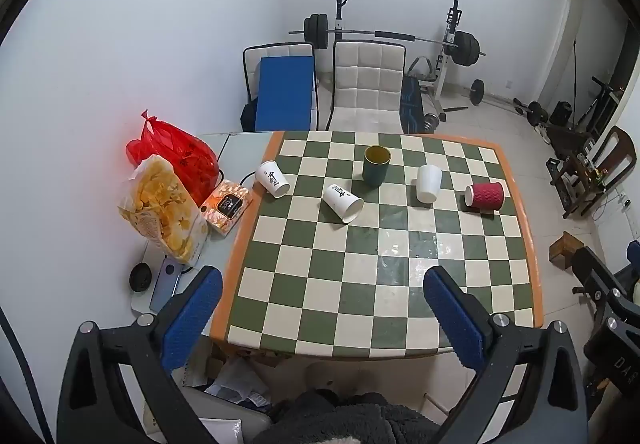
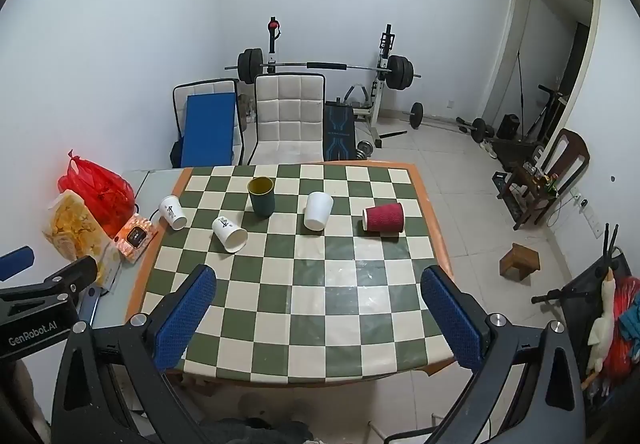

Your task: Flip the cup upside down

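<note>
- "GenRobot.AI" is printed in white on the left gripper's black body, seen at the left edge of the right wrist view; part of "DAS" shows on black gear at the right edge of the left wrist view.
- Two white paper cups with black brush writing lie on their sides; the one at the far left rests on the orange border of the bench.
- The dark green cup stands upright, mouth up, yellow inside, nothing visible in it.
- The plain white cup stands mouth down; the red ribbed cup lies on its side near the right edge.
- A bag of chips, a red plastic bag and an orange box sit off the checkered cloth to the left.
- The near half of the checkered bench is bare.
- Left gripper and right gripper hover over the near edge, fingers spread wide, holding nothing.
</note>
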The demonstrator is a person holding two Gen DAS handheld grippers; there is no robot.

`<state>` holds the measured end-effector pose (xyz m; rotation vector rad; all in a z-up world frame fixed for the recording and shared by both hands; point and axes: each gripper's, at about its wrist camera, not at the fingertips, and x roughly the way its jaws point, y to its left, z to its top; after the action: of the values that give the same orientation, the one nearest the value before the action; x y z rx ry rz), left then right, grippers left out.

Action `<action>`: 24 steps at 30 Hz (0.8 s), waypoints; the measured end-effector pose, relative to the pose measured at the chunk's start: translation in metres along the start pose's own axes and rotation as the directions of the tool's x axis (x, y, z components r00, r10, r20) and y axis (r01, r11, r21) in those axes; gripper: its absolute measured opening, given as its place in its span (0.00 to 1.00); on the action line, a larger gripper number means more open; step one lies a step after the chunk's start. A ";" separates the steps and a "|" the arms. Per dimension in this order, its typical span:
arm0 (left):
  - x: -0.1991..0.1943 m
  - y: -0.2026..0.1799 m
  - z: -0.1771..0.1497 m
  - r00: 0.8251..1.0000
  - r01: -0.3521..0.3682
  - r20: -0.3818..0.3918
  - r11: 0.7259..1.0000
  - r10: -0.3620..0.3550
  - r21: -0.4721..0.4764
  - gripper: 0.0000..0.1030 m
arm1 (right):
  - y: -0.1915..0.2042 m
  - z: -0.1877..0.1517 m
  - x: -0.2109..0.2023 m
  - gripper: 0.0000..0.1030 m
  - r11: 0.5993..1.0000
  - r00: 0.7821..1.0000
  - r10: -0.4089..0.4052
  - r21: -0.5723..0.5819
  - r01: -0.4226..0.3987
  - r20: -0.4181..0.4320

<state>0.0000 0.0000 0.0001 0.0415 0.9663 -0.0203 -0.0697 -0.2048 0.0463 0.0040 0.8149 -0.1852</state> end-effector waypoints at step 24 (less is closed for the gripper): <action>-0.017 -0.011 0.013 1.000 0.003 0.023 1.000 -0.003 -0.002 1.00 | 0.004 0.004 -0.004 1.00 1.000 1.000 0.008 0.007 -0.008 0.011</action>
<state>0.0007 -0.0112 0.0210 0.0376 0.9438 -0.0223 -0.0690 -0.2007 0.0512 0.0125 0.8033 -0.1806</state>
